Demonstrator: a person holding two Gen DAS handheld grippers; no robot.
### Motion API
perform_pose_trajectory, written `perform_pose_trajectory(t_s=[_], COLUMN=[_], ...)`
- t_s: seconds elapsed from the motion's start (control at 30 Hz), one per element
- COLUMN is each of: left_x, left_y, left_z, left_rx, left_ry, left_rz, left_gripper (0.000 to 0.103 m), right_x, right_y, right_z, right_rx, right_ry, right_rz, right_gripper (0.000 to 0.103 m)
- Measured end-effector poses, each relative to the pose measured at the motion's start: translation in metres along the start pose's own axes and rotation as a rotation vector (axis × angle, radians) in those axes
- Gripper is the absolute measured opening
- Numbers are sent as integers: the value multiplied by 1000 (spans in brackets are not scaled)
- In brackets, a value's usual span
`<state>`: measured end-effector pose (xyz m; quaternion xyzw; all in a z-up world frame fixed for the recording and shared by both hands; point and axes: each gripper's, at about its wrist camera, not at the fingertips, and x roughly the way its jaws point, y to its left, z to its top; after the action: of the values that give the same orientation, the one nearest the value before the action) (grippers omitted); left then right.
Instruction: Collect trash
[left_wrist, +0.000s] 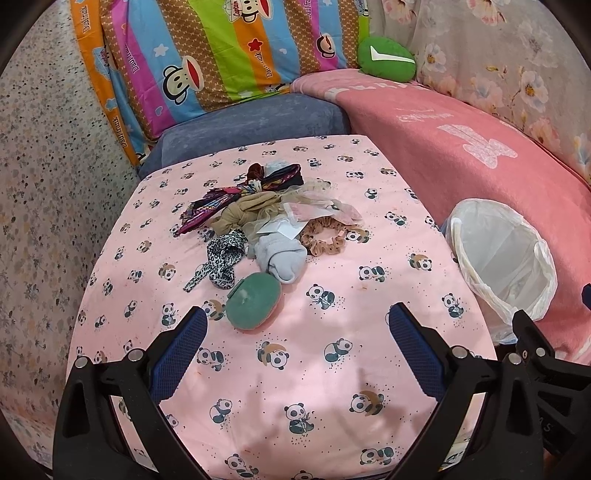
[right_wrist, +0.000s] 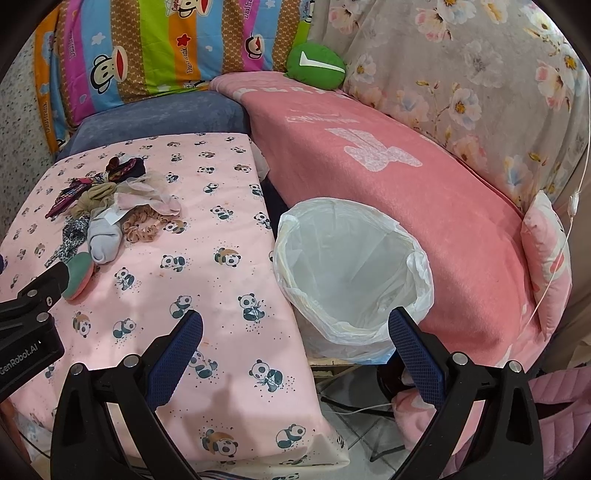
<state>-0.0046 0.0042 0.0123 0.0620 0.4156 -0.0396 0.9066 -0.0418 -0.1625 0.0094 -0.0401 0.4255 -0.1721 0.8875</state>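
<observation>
Here the left claw (left_wrist: 297, 321) hangs spread wide above the panda-print tabletop (left_wrist: 369, 295), gripping nothing, its blue padded fingers (left_wrist: 184, 350) on either side of bare cloth. Just ahead of its left finger lies a green oval pad (left_wrist: 253, 304) with a pinkish edge. Beyond that sits a heap of small soft items: a grey sock (left_wrist: 282, 258), a leopard-print band (left_wrist: 221, 262), a tan scrunchie (left_wrist: 325, 238), a beige knotted cloth (left_wrist: 243, 212), a striped purple scarf (left_wrist: 229, 197) and some sheer gauzy fabric (left_wrist: 317, 205), all touching or overlapping one another.

The right claw (right_wrist: 295, 326) is likewise spread wide and carries nothing; it hovers over the tabletop's right edge, with the white-lined bin (right_wrist: 354, 273) just beyond its right finger. The bin stands off the tabletop's side, between it and a pink blanket (right_wrist: 406, 184). Its liner looks empty as far as can be seen. A green round cushion (right_wrist: 316, 66) rests at the back against the floral fabric (right_wrist: 461, 74).
</observation>
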Motion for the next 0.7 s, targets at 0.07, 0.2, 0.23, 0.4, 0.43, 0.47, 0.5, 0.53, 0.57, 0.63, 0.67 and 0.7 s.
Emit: perform_pose_trajectory(t_s=[0.07,0.2,0.23,0.4,0.43,0.47,0.5,0.53,0.57,0.63,0.67,0.7], left_x=[0,0,0,0,1,1,1,1,1,1,1,1], left_y=[0,1,1,2,2,2,2,2,2,2,2,2], left_z=[0,0,0,0,-1,-1,-1,-1,-1,-1,-1,-1], left_rx=[-4,-6,-6,-7,-8,-8,-8,-7,-7,-8,-8,-8], left_ry=[1,1,1,4,4,3,4,3,3,4,4,5], left_rz=[0,1,1,-1,-1,-1,-1,-1,-1,-1,-1,-2], left_gripper=[94,94,94,94,94,94,94,94,94,94,94,94], right_x=[0,0,0,0,0,1,1,2,2,2,2,3], right_y=[0,-1,-1,0,-1,-1,0,-1,-1,-1,-1,-2], right_z=[0,0,0,0,0,0,0,0,0,-1,-1,-1], right_rx=[0,0,0,0,0,-1,-2,-2,0,0,0,1], right_ry=[0,-2,-2,-2,-2,-2,-2,-2,-2,-3,-3,-3], right_rz=[1,1,1,-3,-4,-5,-7,-8,-9,-9,-11,-11], right_gripper=[96,96,96,96,96,96,96,96,96,96,96,96])
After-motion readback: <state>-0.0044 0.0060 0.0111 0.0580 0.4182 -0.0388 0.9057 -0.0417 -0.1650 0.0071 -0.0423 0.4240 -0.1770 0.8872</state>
